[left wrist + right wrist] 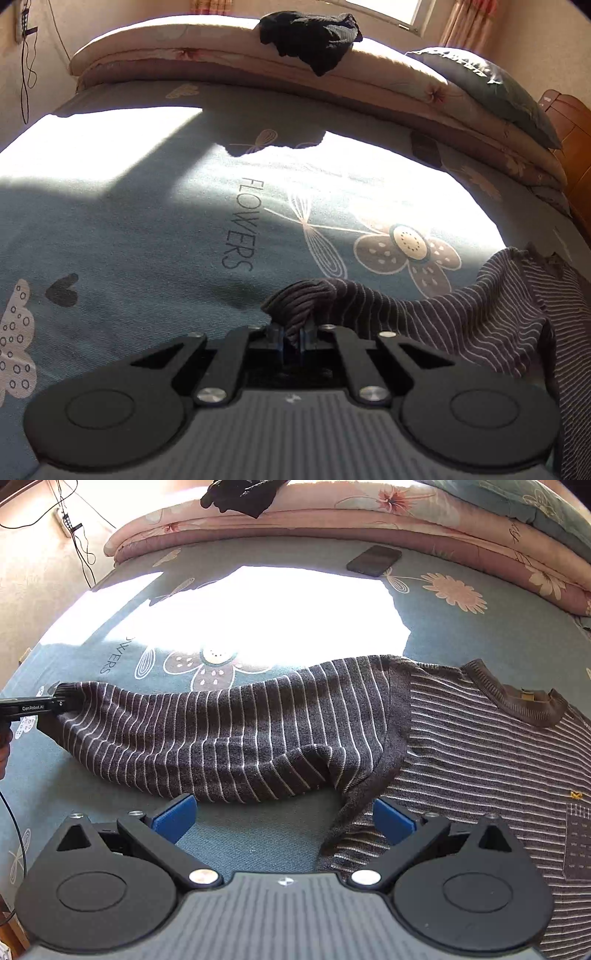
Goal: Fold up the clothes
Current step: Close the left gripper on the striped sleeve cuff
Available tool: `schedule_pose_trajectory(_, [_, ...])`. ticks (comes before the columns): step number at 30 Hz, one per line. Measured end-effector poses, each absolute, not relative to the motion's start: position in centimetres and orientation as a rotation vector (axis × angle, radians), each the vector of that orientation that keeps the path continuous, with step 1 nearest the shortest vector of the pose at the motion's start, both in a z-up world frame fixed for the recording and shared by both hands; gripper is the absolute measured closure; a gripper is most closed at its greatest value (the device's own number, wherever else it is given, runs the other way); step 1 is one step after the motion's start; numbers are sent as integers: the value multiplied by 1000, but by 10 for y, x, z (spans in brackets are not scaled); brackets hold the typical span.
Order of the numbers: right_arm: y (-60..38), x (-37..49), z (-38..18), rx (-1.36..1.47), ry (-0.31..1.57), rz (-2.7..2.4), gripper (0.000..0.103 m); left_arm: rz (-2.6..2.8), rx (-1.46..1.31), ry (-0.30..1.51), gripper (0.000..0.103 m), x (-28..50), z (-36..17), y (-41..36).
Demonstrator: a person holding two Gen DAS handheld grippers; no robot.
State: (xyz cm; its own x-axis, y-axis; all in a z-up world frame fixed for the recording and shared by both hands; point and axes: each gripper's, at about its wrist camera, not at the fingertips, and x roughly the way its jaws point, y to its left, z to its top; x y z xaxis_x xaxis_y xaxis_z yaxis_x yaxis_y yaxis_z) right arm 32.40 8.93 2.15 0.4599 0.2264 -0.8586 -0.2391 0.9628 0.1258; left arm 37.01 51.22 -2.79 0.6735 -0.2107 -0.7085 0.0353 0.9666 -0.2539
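Bedsheet (147,229) print reads "FLOWERS"; left gripper (293,338) side label, seen from right wrist, reads "GenRobot.AI". Left fingers clenched on cuff of striped sweater (480,738); sleeve (229,734) stretched leftward from sweater body across bed. Right gripper (284,818) fingers spread, released, just before sleeve's armpit. Sunlit sheet beyond sweater bare. Phone (373,560) beyond sweater near folded quilts (406,520); black garment (310,37) atop quilts.

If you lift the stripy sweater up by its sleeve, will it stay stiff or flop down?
Probably flop: the striped sweater already sags and wrinkles where the left hand-held gripper pinches its cuff. It looks like soft knit, so likely light, and the body would trail behind.
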Motion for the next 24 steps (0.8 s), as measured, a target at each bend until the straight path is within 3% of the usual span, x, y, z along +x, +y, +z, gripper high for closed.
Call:
schedule_pose_trajectory(6, [101,344,26,-39,1039,312,0,-136,-297,695,98,367,7,536])
schedule_pose_trajectory(13, [112,382,34,-120,965,325,0,-25,-377,866,96,371,-55,552])
schedule_pose_trajectory(16, [116,391,34,-126,957,334,0,14,-415,893,80,374,-74,560])
schedule_pose_trajectory(18, [117,394,31,-127,961,340,0,39,-441,910,48,376,-87,566])
schedule_pose_trajectory(20, [120,395,26,-125,972,341,0,45,-460,910,35,379,-92,569])
schedule_pose_trajectory(23, [124,396,18,-109,991,343,0,-2,-502,918,32,389,-96,568])
schedule_pose_trajectory(24, [125,396,16,-104,997,346,0,-22,-518,922,37,393,-98,568])
